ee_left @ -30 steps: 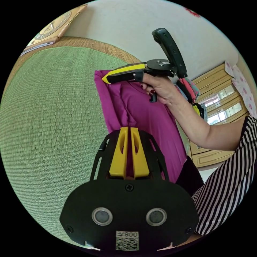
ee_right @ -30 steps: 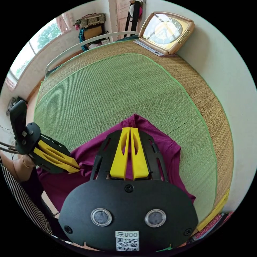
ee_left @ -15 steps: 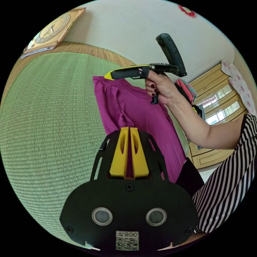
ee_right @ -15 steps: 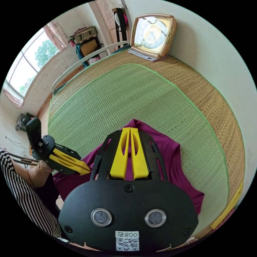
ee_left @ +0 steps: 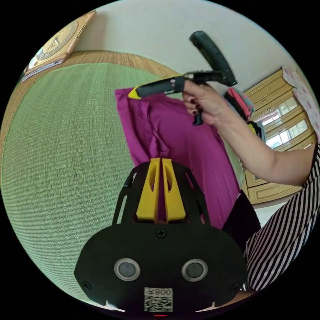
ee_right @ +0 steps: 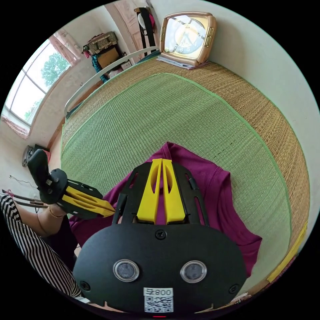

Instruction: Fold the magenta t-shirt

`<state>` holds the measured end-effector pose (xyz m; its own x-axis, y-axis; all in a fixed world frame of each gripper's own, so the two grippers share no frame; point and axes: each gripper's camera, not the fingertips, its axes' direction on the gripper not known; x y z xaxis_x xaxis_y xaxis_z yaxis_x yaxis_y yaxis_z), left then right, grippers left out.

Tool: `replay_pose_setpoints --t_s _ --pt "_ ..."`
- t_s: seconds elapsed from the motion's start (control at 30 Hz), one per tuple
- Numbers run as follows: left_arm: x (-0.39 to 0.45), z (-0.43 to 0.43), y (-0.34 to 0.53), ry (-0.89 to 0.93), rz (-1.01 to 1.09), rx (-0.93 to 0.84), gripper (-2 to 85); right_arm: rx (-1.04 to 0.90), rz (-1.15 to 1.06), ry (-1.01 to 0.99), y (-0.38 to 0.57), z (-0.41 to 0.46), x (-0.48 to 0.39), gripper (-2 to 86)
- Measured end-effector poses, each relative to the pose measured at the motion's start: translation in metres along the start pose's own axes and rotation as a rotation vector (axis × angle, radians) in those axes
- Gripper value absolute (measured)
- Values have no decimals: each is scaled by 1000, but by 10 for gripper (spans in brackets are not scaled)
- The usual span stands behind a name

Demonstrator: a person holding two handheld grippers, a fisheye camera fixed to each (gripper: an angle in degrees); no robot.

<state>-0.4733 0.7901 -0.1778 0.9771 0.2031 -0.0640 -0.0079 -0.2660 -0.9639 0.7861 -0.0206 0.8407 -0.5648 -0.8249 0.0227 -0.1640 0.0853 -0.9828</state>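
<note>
Two claws are clamped on the magenta t-shirt (ee_left: pixel 186 143): my left claw (ee_left: pixel 161 160) and right claw (ee_right: pixel 161 160) each pinch a raised fold, jaws closed. Its body trails onto the green mat (ee_right: pixel 160 110) near the bed's near edge. Judged step: spreading; next, I lay it flat.

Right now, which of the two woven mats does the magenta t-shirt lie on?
The magenta t-shirt lies on the green mat, not the surrounding tan mat.

Green woven mat (ee_right: pixel 160 113) on bed; framed clock (ee_right: pixel 186 35) against pale wall (ee_right: pixel 266 60); daylit window (ee_right: pixel 36 81).
</note>
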Motion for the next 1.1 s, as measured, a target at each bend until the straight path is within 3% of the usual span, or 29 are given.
replay_pose_setpoints --t_s 0.3,0.5,0.63,0.87,1.1 --pt "-6 -25 -2 80 -50 103 36 145 181 -128 115 -103 35 4" --pt "-16 -43 -15 51 -123 152 75 84 496 143 245 -155 83 19" --pt "-29 -40 -56 -31 -129 99 92 118 674 166 309 -187 128 62" --pt "-37 -17 -116 -95 -152 18 91 59 740 149 335 -188 176 84" --pt "-19 -2 -129 -197 -108 -1 30 33 754 187 346 -177 190 57"
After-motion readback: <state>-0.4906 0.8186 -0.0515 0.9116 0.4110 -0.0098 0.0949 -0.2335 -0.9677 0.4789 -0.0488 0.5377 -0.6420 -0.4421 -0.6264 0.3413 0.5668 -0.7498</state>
